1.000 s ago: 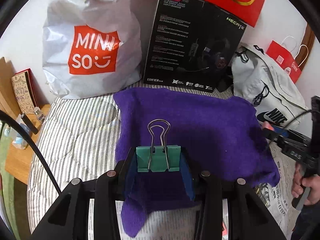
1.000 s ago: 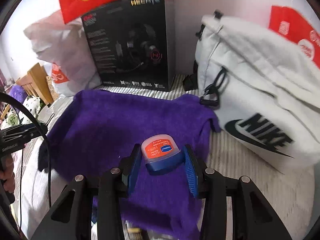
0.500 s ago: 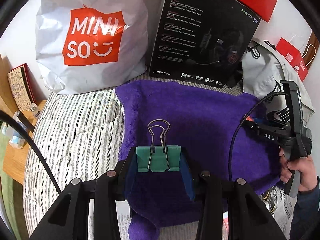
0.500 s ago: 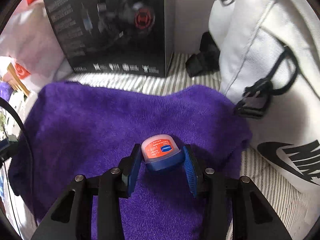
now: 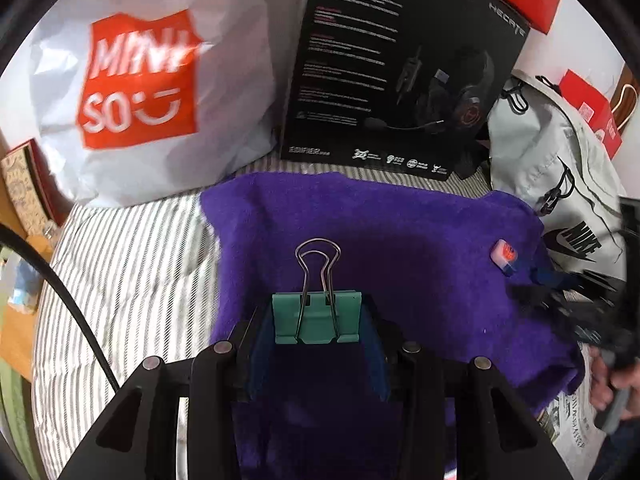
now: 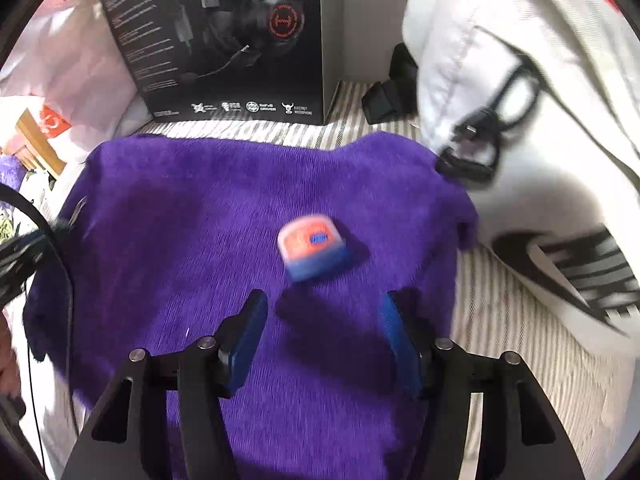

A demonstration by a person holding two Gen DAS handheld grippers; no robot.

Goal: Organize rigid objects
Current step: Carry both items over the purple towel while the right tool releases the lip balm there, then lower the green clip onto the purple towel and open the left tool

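Note:
A green binder clip with silver wire handles is clamped between the blue pads of my left gripper, above the purple towel. The small jar, with an orange label and a blue base, lies tilted on the purple towel, just beyond my right gripper. Its jaws are opening and nothing is between them. In the left wrist view the same jar shows on the towel's right side, with the right gripper blurred beside it.
A black headset box and a white Miniso bag stand behind the towel. A white Nike bag lies to the right. The towel rests on striped bedding. A wooden bedside shelf is at far left.
My right gripper moved in over the towel, opened and let the jar go; the jar now lies on the towel. My left gripper moved closer to the towel, still holding the clip.

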